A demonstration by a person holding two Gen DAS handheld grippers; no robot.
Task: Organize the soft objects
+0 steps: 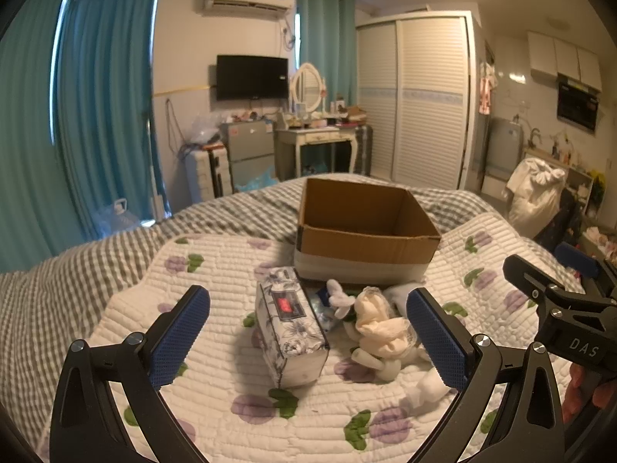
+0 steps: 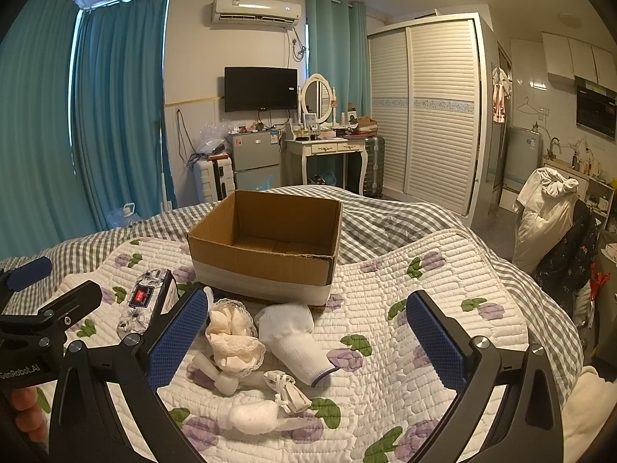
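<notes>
Nearest to you, both tools hang just above the quilt [image 2: 443, 270] with nothing in them. Your left gripper [image 1: 308, 341] has its jaws spread wide, the floral tissue pack [image 1: 291, 328] lying on its side between the blue pads. Your right gripper [image 2: 306, 341] is spread just as wide, and most of the pile sits in its gap.

In the right wrist view, starting closest: a wad of white wrapping [image 2: 252, 418] at about 7 o'clock from the middle of the gap, a small knotted cloth bundle [image 2: 287, 386] just beyond it, then the white sock [image 2: 297, 337] near the centre, and the cream lace-edged cloth [image 2: 235, 337] at about 9 o'clock, touching a white plush toy [image 2: 218, 376] that lies partly under it. The tissue pack is off at 10 o'clock, behind your left tool.

Farther on, at 12 o'clock, stands the open cardboard box [image 2: 266, 262], just beyond the pile. Its floor shows bare in the right wrist view; nothing soft appears inside.

So by my reading the job has not begun: every soft thing is loose on the quilt, none is boxed, and all of it is left to carry over. The sock looks the easiest first pick for your right hand.
</notes>
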